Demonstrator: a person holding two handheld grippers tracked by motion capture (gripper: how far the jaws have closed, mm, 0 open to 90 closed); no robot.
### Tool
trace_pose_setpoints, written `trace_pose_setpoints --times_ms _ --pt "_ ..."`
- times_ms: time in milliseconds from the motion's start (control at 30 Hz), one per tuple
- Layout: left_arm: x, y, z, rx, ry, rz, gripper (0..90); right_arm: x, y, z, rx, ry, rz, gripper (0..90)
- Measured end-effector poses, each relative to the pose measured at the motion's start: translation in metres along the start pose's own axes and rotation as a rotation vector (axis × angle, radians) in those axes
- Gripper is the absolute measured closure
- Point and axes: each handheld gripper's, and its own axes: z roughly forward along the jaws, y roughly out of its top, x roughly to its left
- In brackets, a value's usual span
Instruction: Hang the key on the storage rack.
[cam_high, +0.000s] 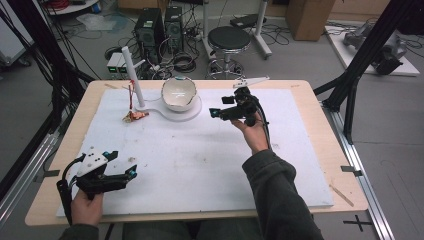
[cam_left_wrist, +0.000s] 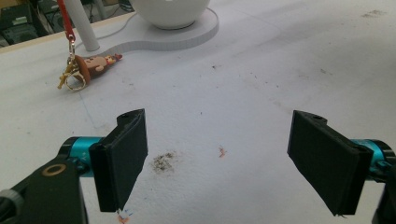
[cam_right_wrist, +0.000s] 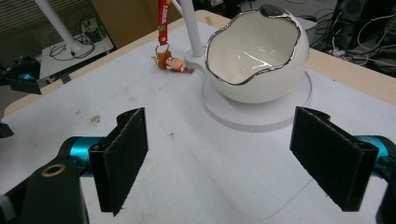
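Observation:
A white egg-shaped bowl (cam_high: 177, 93) with a silver rim sits on a round white base (cam_high: 192, 114) at the back of the white mat. Left of it rises a white post (cam_high: 133, 75). A red lanyard (cam_right_wrist: 162, 18) hangs from the post down to a small cowboy figure keychain (cam_high: 135, 116) lying on the mat. My right gripper (cam_high: 219, 106) hovers open just right of the bowl (cam_right_wrist: 257, 60), nothing between its jaws. My left gripper (cam_high: 122, 164) is open near the front left corner, far from the keychain figure (cam_left_wrist: 93, 64).
The mat (cam_high: 200, 160) lies on a wooden table (cam_high: 320, 125). A thin wooden stick (cam_high: 341, 195) rests at the table's right front. Beyond the far edge stand a black stool (cam_high: 229, 39) and computer towers (cam_high: 152, 30). A black frame leg (cam_high: 360, 65) slants at the right.

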Motion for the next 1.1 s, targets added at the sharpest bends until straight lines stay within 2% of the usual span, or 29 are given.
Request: trace_pose_setpoints --times_ms 133,267,467,600,900,1100 --pt "0.0 0.0 0.0 0.001 0.0 0.0 20.5 0.0 -0.006 -0.004 -0.002 -0.005 -0.011 17.5" --pt "-0.001 0.0 0.0 0.001 -0.003 -0.004 20.5 0.0 -0.012 -0.011 -0.001 -0.018 0.001 15.2" --pt "-0.001 0.0 0.0 0.001 0.0 0.0 20.5 0.002 -0.022 -0.019 0.007 -0.032 -0.023 12.8" --pt "-0.001 0.0 0.001 0.005 -0.004 -0.002 20.5 0.002 -0.029 -0.023 0.019 -0.035 -0.027 12.7" --pt "-0.002 0.0 0.003 0.009 -0.008 -0.002 20.6 0.003 -0.041 -0.035 -0.005 -0.054 -0.03 12.5" --pt "-0.001 0.0 0.003 0.011 -0.006 0.0 20.5 0.003 -0.05 -0.044 -0.001 -0.066 -0.025 12.5"
